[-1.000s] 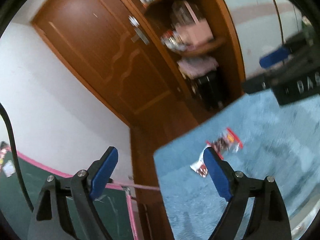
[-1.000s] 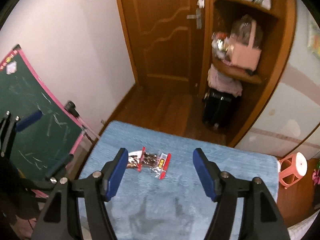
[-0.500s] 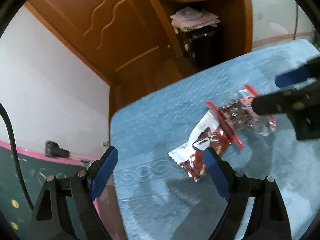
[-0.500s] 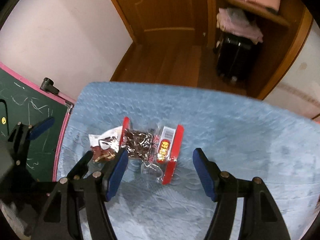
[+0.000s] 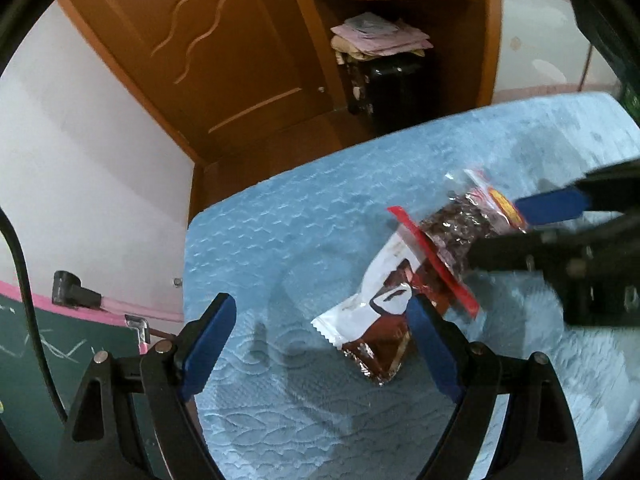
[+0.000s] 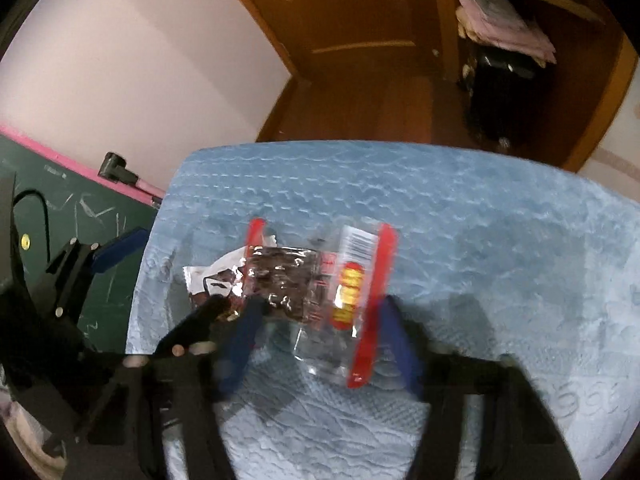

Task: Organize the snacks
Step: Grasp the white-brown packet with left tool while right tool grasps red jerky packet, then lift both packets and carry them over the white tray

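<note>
Between the blue pads of the right claw (image 6: 316, 332) lies the near end of a clear snack bag (image 6: 320, 280) with red strips along both its long edges; the jaws have just been closing around it, but motion blur hides whether the pads yet press on the plastic. Dark brown pieces fill the bag's left part, and a white label with yellow marks on red sits toward its right strip. The bag lies flat on a pale blue quilted cover (image 6: 500, 240) that spreads over the tabletop, nearer the cover's left edge than its right. Its left strip overlaps a second snack, a white-and-brown foil packet (image 5: 372, 320) with crimped ends, which lies just beside and partly under the bag, closer still to the left edge.

From the left view, the left claw (image 5: 320, 340) stands wide open, tilted steeply down over the cover. Its right pad is just beside the foil packet's near end, and whether it touches I cannot tell; its left pad is over the cover's left edge. Nothing is gripped.

Beyond the cover's left edge leans a green chalkboard (image 5: 24, 360) with a pink frame. Past the far edge are a wooden door (image 5: 224, 52) and a shelf unit (image 5: 400, 20) holding folded pink cloth.
</note>
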A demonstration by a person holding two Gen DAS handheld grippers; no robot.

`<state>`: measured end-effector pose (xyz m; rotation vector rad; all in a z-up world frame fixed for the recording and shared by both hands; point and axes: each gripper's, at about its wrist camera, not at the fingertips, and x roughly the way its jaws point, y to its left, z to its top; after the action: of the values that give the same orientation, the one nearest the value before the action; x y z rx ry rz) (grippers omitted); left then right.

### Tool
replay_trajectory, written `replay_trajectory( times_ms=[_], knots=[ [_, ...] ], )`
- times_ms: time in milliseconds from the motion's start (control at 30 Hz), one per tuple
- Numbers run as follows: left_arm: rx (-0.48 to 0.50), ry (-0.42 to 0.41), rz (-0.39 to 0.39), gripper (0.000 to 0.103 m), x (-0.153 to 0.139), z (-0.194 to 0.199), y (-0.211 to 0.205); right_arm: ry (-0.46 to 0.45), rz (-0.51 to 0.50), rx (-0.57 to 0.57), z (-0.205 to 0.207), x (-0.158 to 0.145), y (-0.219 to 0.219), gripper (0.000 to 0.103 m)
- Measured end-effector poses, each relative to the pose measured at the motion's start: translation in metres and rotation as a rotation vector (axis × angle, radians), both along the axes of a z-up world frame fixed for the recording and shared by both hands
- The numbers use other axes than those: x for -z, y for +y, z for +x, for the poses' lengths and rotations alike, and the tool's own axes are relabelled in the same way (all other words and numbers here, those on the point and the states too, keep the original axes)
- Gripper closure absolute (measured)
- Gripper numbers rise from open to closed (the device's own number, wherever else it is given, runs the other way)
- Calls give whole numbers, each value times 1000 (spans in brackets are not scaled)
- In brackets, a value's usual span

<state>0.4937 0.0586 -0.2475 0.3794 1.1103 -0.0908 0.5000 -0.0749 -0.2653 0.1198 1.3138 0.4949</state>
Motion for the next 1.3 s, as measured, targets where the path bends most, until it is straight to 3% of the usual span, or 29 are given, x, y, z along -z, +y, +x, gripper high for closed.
replay_trajectory(
  times_ms=[67, 100, 133, 333, 600, 633, 733, 800, 833, 933, 1033, 1300],
  knots=[
    [10, 8, -2, 17, 0, -1, -1, -7, 26, 1, -1, -3, -2, 78],
    [14, 17, -8, 16, 1, -1, -2, -21, 24, -3, -3, -6, -3, 83],
    [14, 28, -16, 16, 1, 0, -2, -42, 17, -6, -5, -9, -3, 97],
    [-4, 80, -70, 11, 8, 10, -1, -84, 21, 33, -17, -22, -17, 98],
    [-70, 147, -165, 4, 19, 22, 8, -68, 32, 73, -23, -24, -39, 98],
    [-78, 150, -172, 7, 20, 23, 9, -66, 36, 76, -24, -23, -40, 98],
    [-64, 148, -232, 52, 13, 20, 7, -58, 65, 82, -28, -25, -41, 98],
    [-65, 123, -170, 62, 6, 17, -2, -68, 68, 74, -30, -30, -41, 98],
    [-63, 117, -150, 86, 5, 15, -7, -75, 67, 71, -32, -32, -40, 98],
    [-70, 106, -116, 90, -7, 6, -16, -96, 71, 70, -39, -44, -39, 99],
    [-59, 68, -137, 91, -31, -12, -22, -132, 70, 59, -51, -65, -40, 99],
    [-26, -38, -148, 91, -120, -95, -23, -251, 81, 16, -121, -147, -42, 99]
  ],
)
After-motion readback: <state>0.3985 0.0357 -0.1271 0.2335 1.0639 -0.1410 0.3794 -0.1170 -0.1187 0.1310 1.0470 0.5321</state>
